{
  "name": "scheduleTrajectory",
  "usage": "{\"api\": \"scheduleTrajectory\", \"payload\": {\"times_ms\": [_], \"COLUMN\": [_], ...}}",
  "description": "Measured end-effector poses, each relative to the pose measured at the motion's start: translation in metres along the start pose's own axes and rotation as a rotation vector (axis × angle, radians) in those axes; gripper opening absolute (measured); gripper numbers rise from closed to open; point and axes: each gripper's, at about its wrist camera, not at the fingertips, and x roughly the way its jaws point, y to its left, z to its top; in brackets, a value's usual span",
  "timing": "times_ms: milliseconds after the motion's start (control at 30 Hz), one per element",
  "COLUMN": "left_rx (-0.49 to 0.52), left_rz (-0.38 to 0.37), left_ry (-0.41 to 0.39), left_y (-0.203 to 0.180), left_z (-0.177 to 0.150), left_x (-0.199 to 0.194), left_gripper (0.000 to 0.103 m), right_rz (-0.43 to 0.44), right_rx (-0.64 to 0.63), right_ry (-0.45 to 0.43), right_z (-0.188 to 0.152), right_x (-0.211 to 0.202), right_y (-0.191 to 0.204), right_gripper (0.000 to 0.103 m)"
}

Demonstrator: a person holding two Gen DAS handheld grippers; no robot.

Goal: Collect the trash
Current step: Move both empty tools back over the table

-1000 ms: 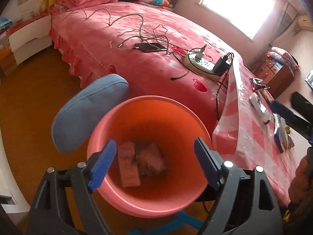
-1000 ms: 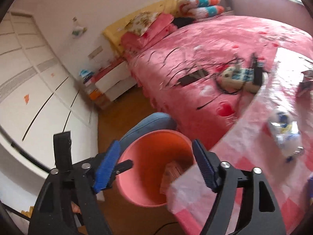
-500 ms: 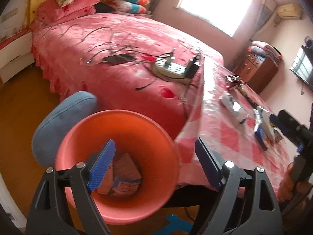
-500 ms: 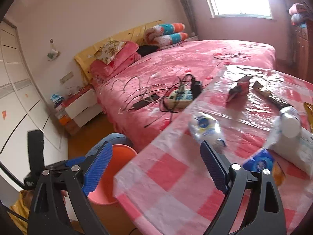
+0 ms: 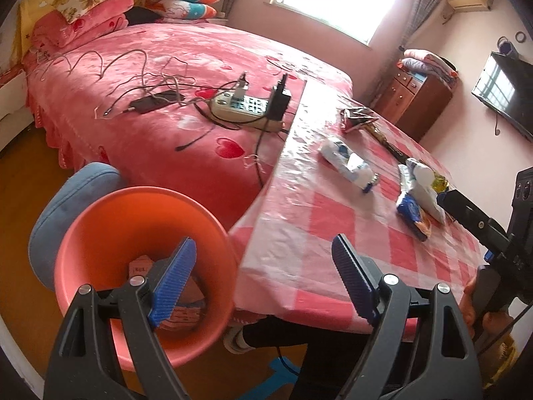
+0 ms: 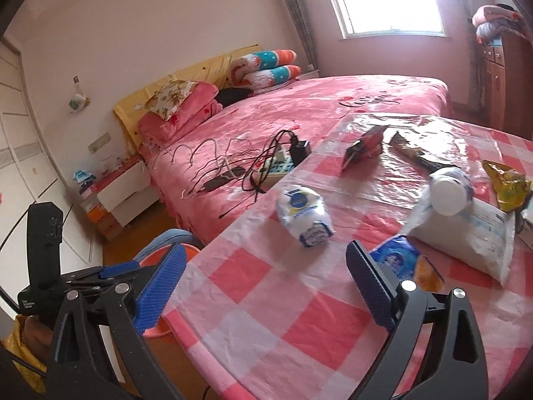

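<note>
Left tongs [image 5: 263, 281] gape wide and empty, one finger over the orange bin [image 5: 100, 220] with trash already in it, the other over the checked worktop [image 5: 333, 226]. Right tongs [image 6: 263, 286] are spreading wider above the worktop, nothing between them. Just ahead lie a white crumpled wrapper [image 6: 304, 215], a blue packet [image 6: 396, 258] and a white bag [image 6: 466, 233].

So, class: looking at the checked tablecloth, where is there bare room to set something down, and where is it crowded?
The near corner of the tablecloth is bare, bordered by its front edge, the white-and-blue packet and the blue wrapper. A clear strip also runs along the bed-side edge. The far and right side is crowded: white bag, yellow wrapper, red packet.
</note>
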Motion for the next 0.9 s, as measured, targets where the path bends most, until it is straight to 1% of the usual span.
{"api": "scheduleTrajectory", "payload": {"times_ms": [200, 500, 667, 800, 900], "left_rx": [0.018, 0.079, 0.129, 0.173, 0.166], "left_rz": [-0.011, -0.018, -0.029, -0.033, -0.043], "left_ry": [0.008, 0.022, 0.027, 0.044, 0.068], "left_y": [-0.019, -0.06, -0.088, -0.11, -0.121], "left_z": [0.002, 0.014, 0.024, 0.034, 0.038], "left_x": [0.002, 0.01, 0.019, 0.035, 0.05], "left_gripper": [0.084, 0.084, 0.084, 0.084, 0.084], "right_rz": [-0.014, -0.031, -0.047, -0.062, -0.081], "right_rx": [0.03, 0.118, 0.173, 0.232, 0.284], "right_ry": [-0.032, -0.073, -0.106, -0.12, -0.127], "right_z": [0.0, 0.001, 0.004, 0.006, 0.005], "right_x": [-0.015, -0.034, -0.048, -0.055, -0.06], "right_y": [-0.019, -0.066, -0.093, -0.119, -0.141], "right_gripper": [0.095, 0.095, 0.095, 0.095, 0.095]}}
